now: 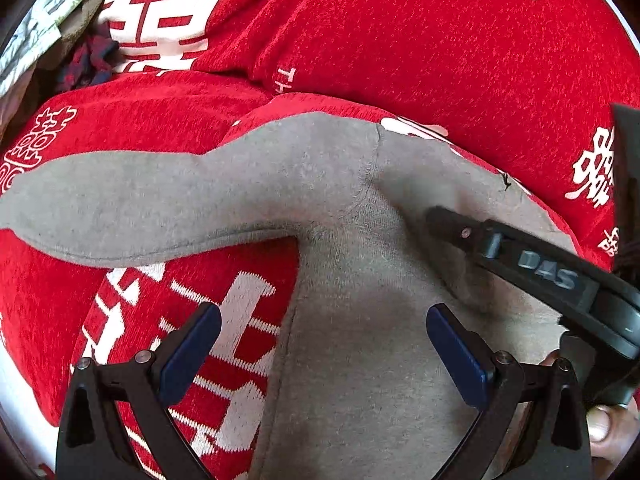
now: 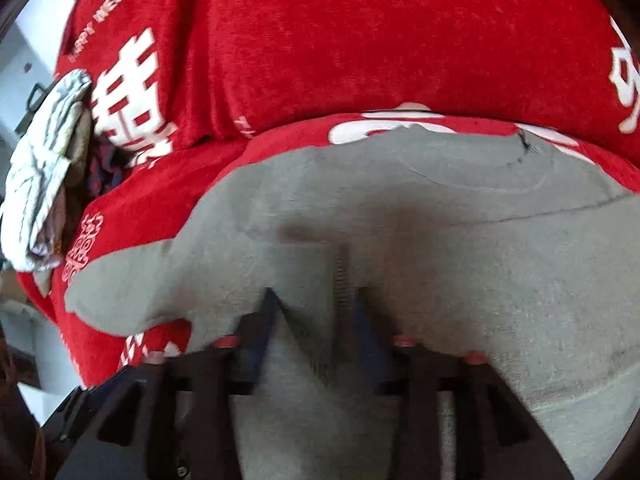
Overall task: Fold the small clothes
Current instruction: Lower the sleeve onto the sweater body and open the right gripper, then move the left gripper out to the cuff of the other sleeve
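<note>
A small grey long-sleeved top [image 1: 352,280] lies flat on a red blanket [image 1: 440,40] with white characters. One sleeve [image 1: 120,200] stretches out to the left. My left gripper [image 1: 324,332] is open and empty, low over the top's left side edge. My right gripper [image 1: 440,220] comes in from the right in the left wrist view, its tip pressed into the cloth near the collar. In the right wrist view the right gripper [image 2: 316,300] is blurred, its blue fingers [image 2: 268,312] close together with a ridge of the grey top [image 2: 440,240] between them.
A crumpled pile of other clothes, white patterned and dark plaid [image 1: 52,32], lies at the blanket's far left; it also shows in the right wrist view [image 2: 44,168]. The red blanket [image 2: 320,40] rises in a fold behind the top.
</note>
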`<state>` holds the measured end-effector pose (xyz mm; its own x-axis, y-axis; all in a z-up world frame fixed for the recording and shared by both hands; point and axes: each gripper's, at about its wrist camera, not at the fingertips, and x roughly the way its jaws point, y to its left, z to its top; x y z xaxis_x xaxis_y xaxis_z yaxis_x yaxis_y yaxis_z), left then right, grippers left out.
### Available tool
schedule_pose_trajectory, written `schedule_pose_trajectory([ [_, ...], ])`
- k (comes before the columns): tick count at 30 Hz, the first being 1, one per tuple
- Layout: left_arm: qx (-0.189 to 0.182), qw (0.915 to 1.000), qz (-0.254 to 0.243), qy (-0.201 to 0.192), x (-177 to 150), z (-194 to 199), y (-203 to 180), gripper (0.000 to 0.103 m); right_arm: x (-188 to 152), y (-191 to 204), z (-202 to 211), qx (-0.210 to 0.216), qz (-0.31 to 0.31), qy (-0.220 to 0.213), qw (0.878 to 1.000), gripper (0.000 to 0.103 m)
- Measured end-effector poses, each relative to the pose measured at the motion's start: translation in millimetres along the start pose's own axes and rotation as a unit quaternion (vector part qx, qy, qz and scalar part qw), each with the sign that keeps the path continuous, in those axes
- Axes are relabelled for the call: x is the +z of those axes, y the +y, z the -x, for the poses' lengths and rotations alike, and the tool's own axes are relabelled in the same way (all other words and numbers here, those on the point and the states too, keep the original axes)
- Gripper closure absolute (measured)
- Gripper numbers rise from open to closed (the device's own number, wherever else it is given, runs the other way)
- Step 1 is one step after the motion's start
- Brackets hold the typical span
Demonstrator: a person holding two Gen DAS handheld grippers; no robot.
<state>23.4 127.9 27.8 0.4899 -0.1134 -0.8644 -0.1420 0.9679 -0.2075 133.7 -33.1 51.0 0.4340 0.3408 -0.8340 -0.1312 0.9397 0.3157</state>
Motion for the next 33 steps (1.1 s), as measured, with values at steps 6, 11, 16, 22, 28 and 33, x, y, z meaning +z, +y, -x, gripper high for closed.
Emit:
schedule_pose_trajectory([
  [6, -0.004, 1.0000, 0.004, -0.006, 5, 8, -6, 0.000, 6, -17, 57, 0.011, 0.018, -0.063, 0.998, 0.037],
  [11, -0.020, 0.9992, -0.035, 0.000, 2, 9, -47, 0.000, -4, -76, 75, -0.107, -0.001, -0.063, 0.992, 0.035],
  [16, -0.060, 0.9941, -0.091, -0.001, 2, 4, -109, 0.000, -36, -143, 70, -0.178, -0.045, -0.029, 0.983, 0.035],
  [22, 0.008, 0.9888, -0.141, 0.048, -2, -46, -137, 0.000, -46, -163, 79, -0.179, -0.038, -0.040, 0.982, 0.035],
  [28, -0.011, 0.9945, -0.097, 0.039, 7, -41, -120, 0.000, -36, -183, 89, -0.190, -0.060, -0.061, 0.978, 0.035],
  [33, 0.001, 0.9922, -0.117, 0.043, 18, -55, -141, 0.000, -4, -205, 60, -0.215, -0.101, -0.032, 0.971, 0.031],
])
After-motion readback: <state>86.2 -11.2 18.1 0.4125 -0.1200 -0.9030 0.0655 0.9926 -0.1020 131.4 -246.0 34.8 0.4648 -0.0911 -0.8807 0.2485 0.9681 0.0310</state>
